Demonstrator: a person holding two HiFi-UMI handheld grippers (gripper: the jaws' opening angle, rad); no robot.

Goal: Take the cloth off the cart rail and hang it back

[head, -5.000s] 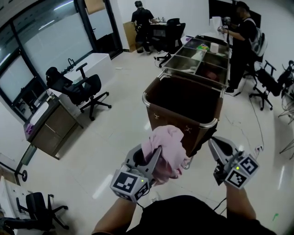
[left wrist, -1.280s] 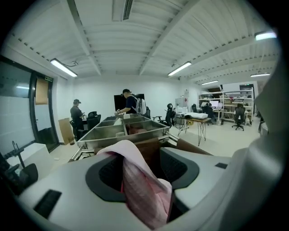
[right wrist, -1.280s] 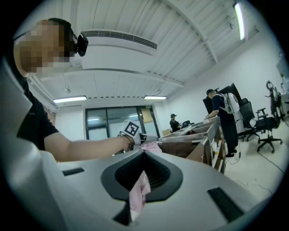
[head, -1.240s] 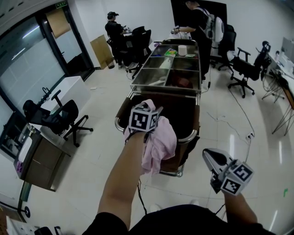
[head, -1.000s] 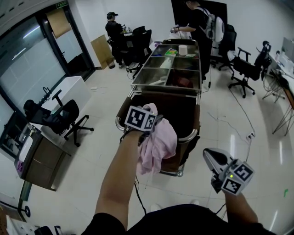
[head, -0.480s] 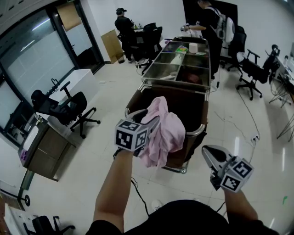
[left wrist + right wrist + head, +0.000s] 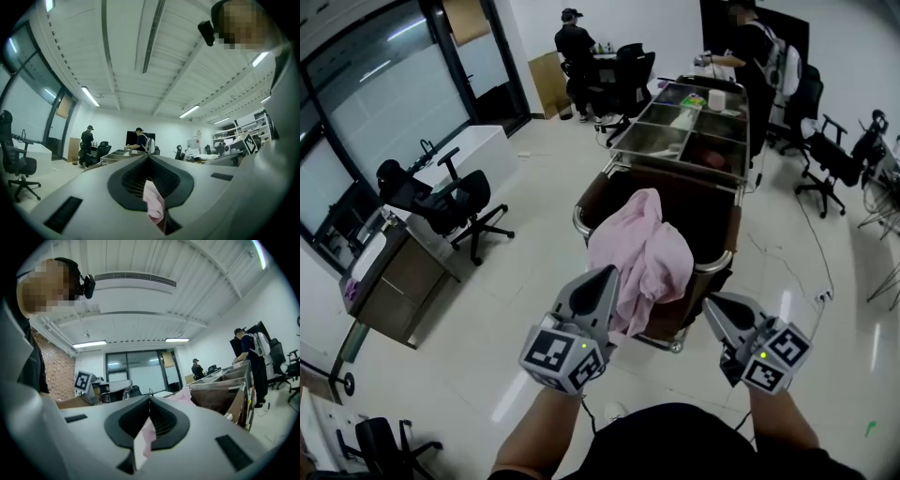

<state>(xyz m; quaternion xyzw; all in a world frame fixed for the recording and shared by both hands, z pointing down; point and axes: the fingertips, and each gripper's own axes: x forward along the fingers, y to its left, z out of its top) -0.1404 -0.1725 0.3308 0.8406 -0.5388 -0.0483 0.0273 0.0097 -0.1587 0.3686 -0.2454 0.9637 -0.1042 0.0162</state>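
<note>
A pink cloth [image 7: 642,251] hangs bunched over the near rail [image 7: 713,265] of the brown cart and falls down its front. My left gripper [image 7: 605,274] sits just in front of the cloth's lower left edge, pointing level at it. Its jaws have just closed, and their tips meet [image 7: 149,157] with only a small pink sliver in the hollow behind them. My right gripper [image 7: 714,305] is shut too and hangs right of the cloth, apart from it. In the right gripper view [image 7: 150,398] the cloth [image 7: 182,394] shows beyond the tips.
The cart's steel tray compartments [image 7: 684,131] hold small items. Two people [image 7: 575,52] stand at the far end by desks. An office chair [image 7: 455,202] and a low cabinet [image 7: 394,277] are at the left. More chairs [image 7: 834,159] and a floor cable are at the right.
The left gripper let go of the cloth, drew back toward me and lower, and shut. The cloth stays draped on the rail. The right gripper shifted slightly.
</note>
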